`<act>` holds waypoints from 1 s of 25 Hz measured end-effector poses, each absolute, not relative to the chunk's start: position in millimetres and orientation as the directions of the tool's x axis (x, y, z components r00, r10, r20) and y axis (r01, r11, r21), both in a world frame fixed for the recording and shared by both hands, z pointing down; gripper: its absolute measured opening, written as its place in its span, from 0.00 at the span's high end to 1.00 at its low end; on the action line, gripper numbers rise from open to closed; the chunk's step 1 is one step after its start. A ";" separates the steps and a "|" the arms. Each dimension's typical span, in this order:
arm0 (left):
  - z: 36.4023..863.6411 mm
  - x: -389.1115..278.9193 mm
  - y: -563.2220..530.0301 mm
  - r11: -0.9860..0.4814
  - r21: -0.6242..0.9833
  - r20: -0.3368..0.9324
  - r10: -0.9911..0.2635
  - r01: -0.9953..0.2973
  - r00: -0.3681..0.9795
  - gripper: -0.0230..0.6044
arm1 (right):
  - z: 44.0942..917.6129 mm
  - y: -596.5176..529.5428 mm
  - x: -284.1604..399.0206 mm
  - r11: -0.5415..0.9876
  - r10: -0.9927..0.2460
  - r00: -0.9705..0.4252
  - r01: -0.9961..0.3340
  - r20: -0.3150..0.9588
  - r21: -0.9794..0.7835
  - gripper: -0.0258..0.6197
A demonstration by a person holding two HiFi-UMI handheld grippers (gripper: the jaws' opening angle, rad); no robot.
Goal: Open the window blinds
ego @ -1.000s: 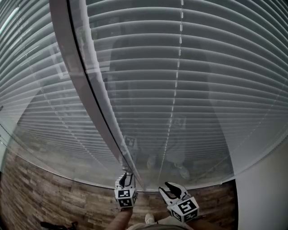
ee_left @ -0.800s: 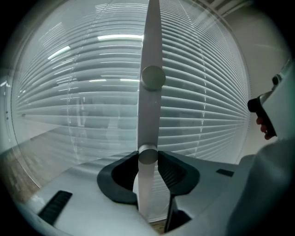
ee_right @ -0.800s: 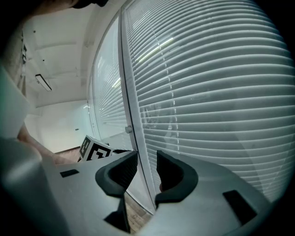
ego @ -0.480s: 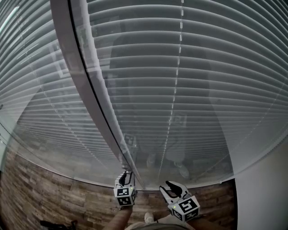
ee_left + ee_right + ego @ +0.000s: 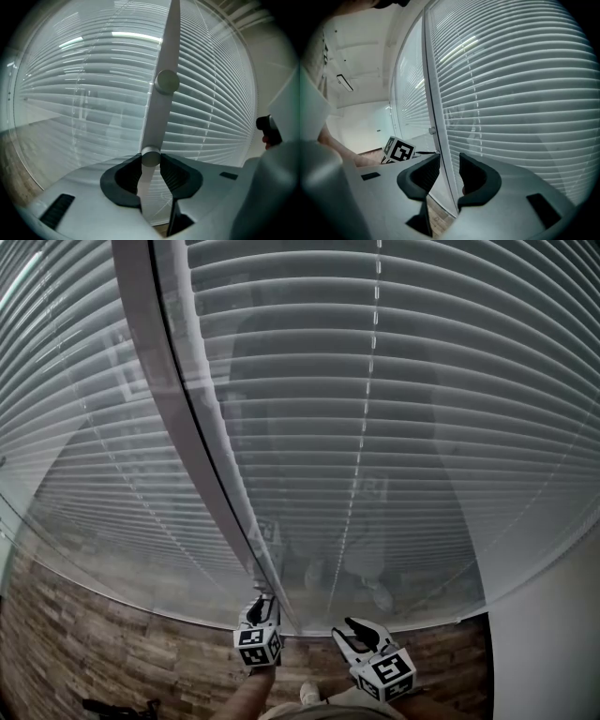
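Note:
White slatted blinds [image 5: 394, 427] hang behind glass on both sides of a grey upright frame post [image 5: 178, 399]. The slats lie nearly flat against the glass. My left gripper [image 5: 263, 604] is at the foot of that post. In the left gripper view it [image 5: 151, 161] is shut on a round grey knob [image 5: 150, 156] on the post, one pad on each side. A second knob [image 5: 167, 81] sits higher up the post. My right gripper [image 5: 359, 629] hovers just right of the left one, close to the glass. Its jaws [image 5: 449, 164] stand a narrow gap apart with nothing between them.
A wood-plank floor [image 5: 84, 652] runs under the window at the lower left. A white wall [image 5: 553, 643] closes in at the right. The left gripper's marker cube [image 5: 399, 151] shows in the right gripper view. A person's reflection darkens the right pane.
My left gripper has rolled slightly on the knob, its marker cube tipping a little. The right gripper has stayed where it was, and the slats look unchanged.

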State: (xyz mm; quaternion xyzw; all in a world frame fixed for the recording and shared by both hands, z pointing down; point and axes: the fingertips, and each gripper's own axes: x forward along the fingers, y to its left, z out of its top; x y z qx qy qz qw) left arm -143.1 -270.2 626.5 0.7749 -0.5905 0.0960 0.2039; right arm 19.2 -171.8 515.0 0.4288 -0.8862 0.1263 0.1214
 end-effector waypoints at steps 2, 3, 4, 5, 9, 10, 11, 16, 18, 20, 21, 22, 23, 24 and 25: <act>626.5 -143.4 -269.8 -0.217 0.219 0.389 -0.875 -0.951 0.289 0.75 | 514.5 -171.2 19.5 0.598 -0.731 -0.600 -0.793 0.325 -0.119 0.77; 626.3 -143.5 -269.6 -0.216 0.228 0.388 -0.874 -0.949 0.292 0.75 | 514.4 -170.9 19.7 0.596 -0.732 -0.599 -0.794 0.326 -0.119 0.77; 626.3 -143.5 -269.5 -0.215 0.239 0.387 -0.874 -0.947 0.296 0.75 | 514.4 -170.7 20.0 0.596 -0.733 -0.598 -0.794 0.326 -0.119 0.77; 626.3 -143.5 -269.6 -0.213 0.252 0.385 -0.873 -0.944 0.299 0.75 | 514.5 -170.7 20.2 0.595 -0.733 -0.597 -0.795 0.325 -0.119 0.77; 627.1 -143.2 -270.0 -0.202 0.309 0.380 -0.870 -0.929 0.315 0.75 | 515.5 -170.7 21.6 0.593 -0.734 -0.596 -0.796 0.326 -0.120 0.77; 627.3 -143.2 -269.9 -0.198 0.328 0.378 -0.868 -0.924 0.320 0.75 | 515.8 -170.5 21.6 0.592 -0.734 -0.596 -0.797 0.326 -0.120 0.77; 627.4 -143.3 -269.8 -0.193 0.350 0.377 -0.867 -0.917 0.326 0.75 | 516.0 -170.3 21.4 0.593 -0.734 -0.596 -0.796 0.325 -0.121 0.77; 627.3 -143.7 -269.5 -0.176 0.444 0.367 -0.859 -0.879 0.358 0.75 | 516.5 -169.2 19.3 0.594 -0.732 -0.598 -0.795 0.326 -0.124 0.77; 627.3 -143.5 -269.6 -0.179 0.449 0.363 -0.859 -0.875 0.362 0.75 | 517.2 -169.0 18.4 0.595 -0.730 -0.599 -0.794 0.327 -0.127 0.77; 627.1 -143.4 -269.6 -0.179 0.448 0.359 -0.861 -0.876 0.360 0.75 | 517.5 -168.6 17.3 0.597 -0.728 -0.602 -0.792 0.328 -0.129 0.77; 626.9 -143.4 -269.5 -0.179 0.442 0.359 -0.863 -0.879 0.356 0.75 | 517.5 -168.3 16.7 0.599 -0.727 -0.604 -0.790 0.328 -0.129 0.77; 626.6 -143.2 -269.4 -0.182 0.430 0.360 -0.864 -0.884 0.353 0.75 | 517.4 -168.2 16.2 0.600 -0.726 -0.605 -0.790 0.328 -0.130 0.77; 625.9 -142.6 -269.4 -0.188 0.412 0.362 -0.865 -0.892 0.349 0.75 | 517.4 -168.1 15.8 0.601 -0.725 -0.606 -0.789 0.327 -0.129 0.77; 624.6 -141.6 -269.4 -0.198 0.385 0.364 -0.865 -0.901 0.345 0.74 | 517.3 -168.1 15.7 0.601 -0.725 -0.606 -0.789 0.326 -0.129 0.77; 622.8 -140.4 -269.3 -0.211 0.349 0.366 -0.866 -0.913 0.340 0.72 | 517.3 -168.2 15.8 0.601 -0.726 -0.606 -0.789 0.326 -0.129 0.77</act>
